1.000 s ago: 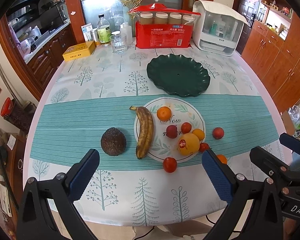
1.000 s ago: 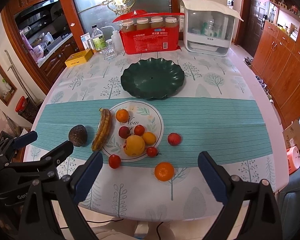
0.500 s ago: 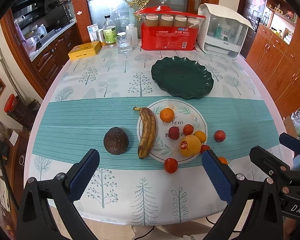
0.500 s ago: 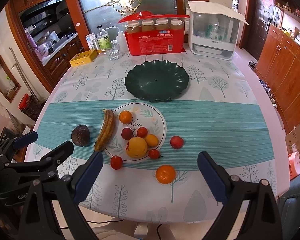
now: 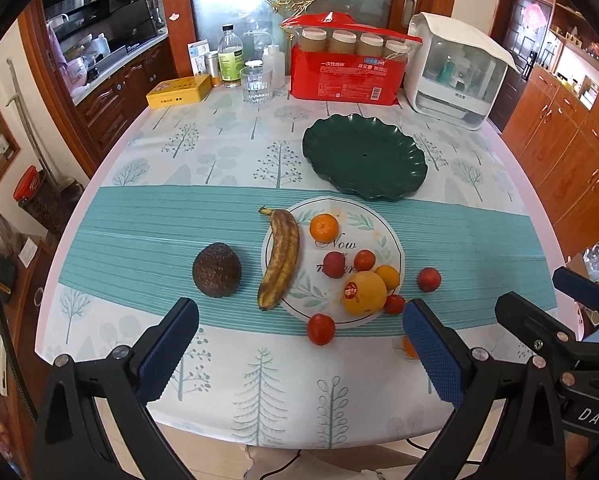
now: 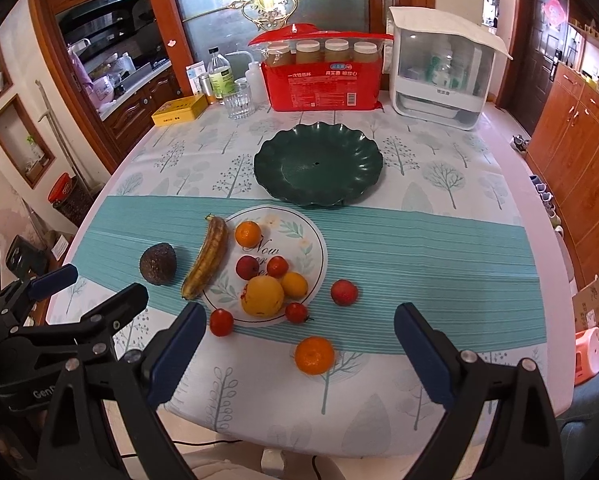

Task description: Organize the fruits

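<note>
A white printed plate [image 5: 373, 222] [image 6: 311, 236] holds a mandarin [image 5: 323, 227], a large orange [image 5: 364, 293] [image 6: 262, 296] and several small fruits. A browned banana [image 5: 280, 258] [image 6: 206, 262] lies on its left rim. A dark avocado [image 5: 217, 269] [image 6: 158, 263] sits left of it. A loose mandarin [image 6: 314, 355], a red fruit [image 6: 344, 292] and small tomatoes [image 6: 221, 322] lie on the cloth. An empty green plate [image 5: 364, 161] [image 6: 317, 168] stands behind. My left gripper [image 5: 299, 356] and right gripper [image 6: 297, 356] are open and empty, above the near table edge.
At the back of the table stand a red pack of paper cups [image 5: 345, 74], a white dispenser box [image 5: 455, 76], a glass [image 5: 256, 84], bottles [image 5: 230, 58] and a yellow tin [image 5: 179, 91]. Wooden cabinets [image 5: 571, 148] line the right side.
Both grippers have moved slightly toward the table and tilted up, so the fruits sit a little lower and nearer in both views. The jaws stay open. No fruit has moved.
</note>
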`<state>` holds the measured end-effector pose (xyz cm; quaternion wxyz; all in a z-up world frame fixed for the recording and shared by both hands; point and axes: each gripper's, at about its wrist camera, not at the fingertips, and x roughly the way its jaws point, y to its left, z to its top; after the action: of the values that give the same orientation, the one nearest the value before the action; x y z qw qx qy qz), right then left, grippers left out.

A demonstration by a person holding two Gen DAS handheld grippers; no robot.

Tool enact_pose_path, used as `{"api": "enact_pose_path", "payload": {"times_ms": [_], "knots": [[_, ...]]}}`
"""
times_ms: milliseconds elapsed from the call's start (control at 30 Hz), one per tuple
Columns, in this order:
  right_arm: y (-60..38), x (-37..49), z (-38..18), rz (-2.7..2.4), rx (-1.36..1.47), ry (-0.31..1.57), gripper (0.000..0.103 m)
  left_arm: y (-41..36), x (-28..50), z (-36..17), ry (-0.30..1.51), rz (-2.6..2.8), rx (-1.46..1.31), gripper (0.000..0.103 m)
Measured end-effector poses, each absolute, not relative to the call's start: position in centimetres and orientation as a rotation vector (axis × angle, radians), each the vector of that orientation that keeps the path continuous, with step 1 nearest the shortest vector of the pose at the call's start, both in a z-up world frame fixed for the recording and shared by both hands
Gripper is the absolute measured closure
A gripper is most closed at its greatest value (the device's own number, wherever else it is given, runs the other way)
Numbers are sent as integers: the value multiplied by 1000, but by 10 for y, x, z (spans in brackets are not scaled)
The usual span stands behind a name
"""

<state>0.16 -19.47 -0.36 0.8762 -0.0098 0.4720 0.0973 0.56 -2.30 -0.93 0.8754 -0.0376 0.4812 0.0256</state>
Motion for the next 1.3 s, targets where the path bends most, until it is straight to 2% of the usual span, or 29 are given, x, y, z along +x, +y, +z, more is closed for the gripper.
{"api": "enact_pose_path", "payload": {"times_ms": [233, 567, 767, 1300], "knots": [[-208, 14, -13, 217, 11, 1030, 9, -24, 11, -13, 1018, 70, -87, 1], [-204, 34, -34, 147, 61, 1111, 12, 25, 46, -29, 1072, 49, -187, 1], [-193, 45, -59, 71, 85, 1198, 13, 52, 73, -38, 1072, 28, -94, 1], [-178, 45, -138, -112, 191, 1381, 21, 122, 132, -131, 1256, -47, -32, 1]]}}
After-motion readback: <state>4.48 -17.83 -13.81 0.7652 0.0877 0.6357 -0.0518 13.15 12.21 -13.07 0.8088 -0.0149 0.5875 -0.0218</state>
